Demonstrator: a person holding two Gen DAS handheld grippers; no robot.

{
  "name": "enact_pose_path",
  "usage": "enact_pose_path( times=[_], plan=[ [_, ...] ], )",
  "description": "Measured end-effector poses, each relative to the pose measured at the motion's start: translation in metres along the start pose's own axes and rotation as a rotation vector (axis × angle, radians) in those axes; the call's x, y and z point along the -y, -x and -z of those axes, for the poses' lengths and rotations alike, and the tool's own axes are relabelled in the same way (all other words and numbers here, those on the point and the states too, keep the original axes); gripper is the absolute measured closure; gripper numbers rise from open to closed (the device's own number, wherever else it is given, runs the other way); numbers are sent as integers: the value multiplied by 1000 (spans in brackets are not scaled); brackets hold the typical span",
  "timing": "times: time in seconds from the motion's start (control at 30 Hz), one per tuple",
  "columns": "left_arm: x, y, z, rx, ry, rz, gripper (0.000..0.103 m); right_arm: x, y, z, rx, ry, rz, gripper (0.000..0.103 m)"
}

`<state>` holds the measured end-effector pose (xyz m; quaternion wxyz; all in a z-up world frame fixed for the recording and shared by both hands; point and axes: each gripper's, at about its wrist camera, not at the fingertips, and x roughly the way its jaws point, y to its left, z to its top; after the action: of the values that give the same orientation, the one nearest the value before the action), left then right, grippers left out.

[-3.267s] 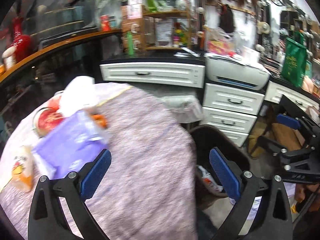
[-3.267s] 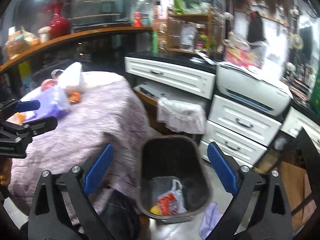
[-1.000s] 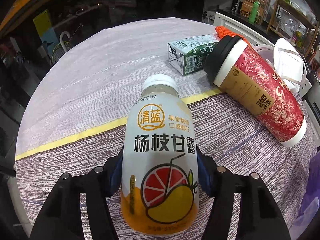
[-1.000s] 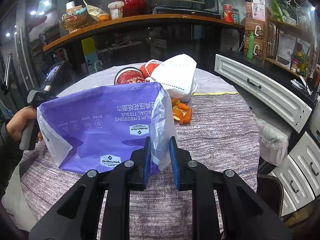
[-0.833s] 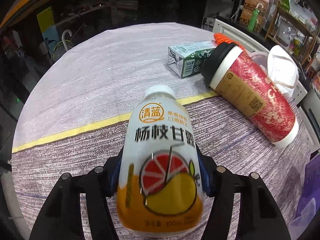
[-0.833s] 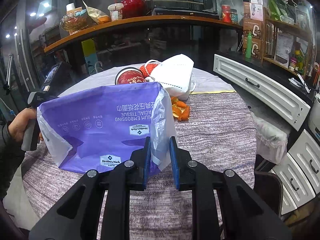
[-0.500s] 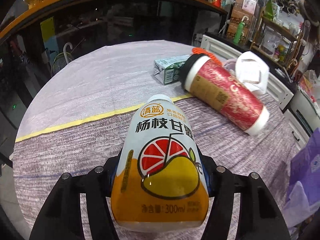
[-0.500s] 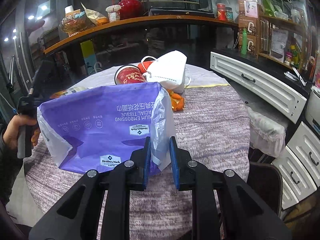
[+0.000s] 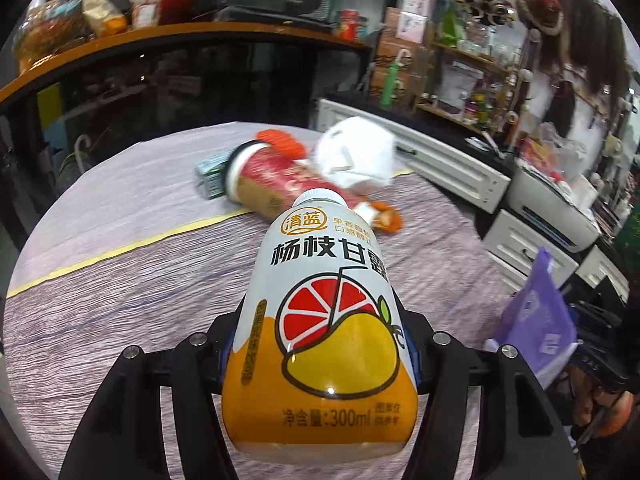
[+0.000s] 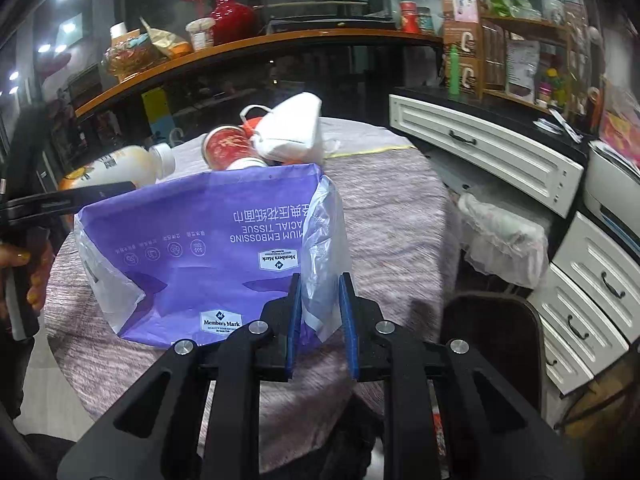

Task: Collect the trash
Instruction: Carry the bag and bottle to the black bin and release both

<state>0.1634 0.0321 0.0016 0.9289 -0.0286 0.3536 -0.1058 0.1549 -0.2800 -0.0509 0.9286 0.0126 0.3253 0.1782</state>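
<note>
My left gripper (image 9: 320, 344) is shut on a white and orange juice bottle (image 9: 324, 320) and holds it above the round table (image 9: 120, 300). It shows from the side in the right wrist view (image 10: 120, 168). My right gripper (image 10: 320, 312) is shut on a purple tissue wrapper (image 10: 208, 248), held above the table; it also shows in the left wrist view (image 9: 536, 320). On the table lie a red paper cup (image 9: 268, 184), a white face mask (image 9: 356, 156), a green carton (image 9: 212, 176) and orange peel (image 9: 384, 216).
A dark trash bin (image 10: 492, 344) stands on the floor right of the table. White drawers (image 10: 492, 148) and a printer (image 9: 552, 200) line the right side. A wooden counter (image 10: 240, 48) with a red vase (image 10: 228, 4) runs behind.
My left gripper has lifted the juice bottle off the table and swung right. My right gripper has raised the purple wrapper and moved back toward the bin side.
</note>
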Motion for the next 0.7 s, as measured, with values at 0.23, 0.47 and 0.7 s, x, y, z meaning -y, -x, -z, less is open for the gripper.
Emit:
enact_pose_path(
  times=[0.23, 0.47, 0.7],
  plan=[
    [61, -12, -1, 20, -69, 98, 43, 44, 21, 16, 6, -75, 82, 84],
    [116, -27, -1, 15, -109, 198, 43, 102, 28, 35, -11, -174, 208, 84],
    [173, -40, -1, 9, -174, 284, 43, 155, 8, 62, -80, -247, 335, 84]
  ],
)
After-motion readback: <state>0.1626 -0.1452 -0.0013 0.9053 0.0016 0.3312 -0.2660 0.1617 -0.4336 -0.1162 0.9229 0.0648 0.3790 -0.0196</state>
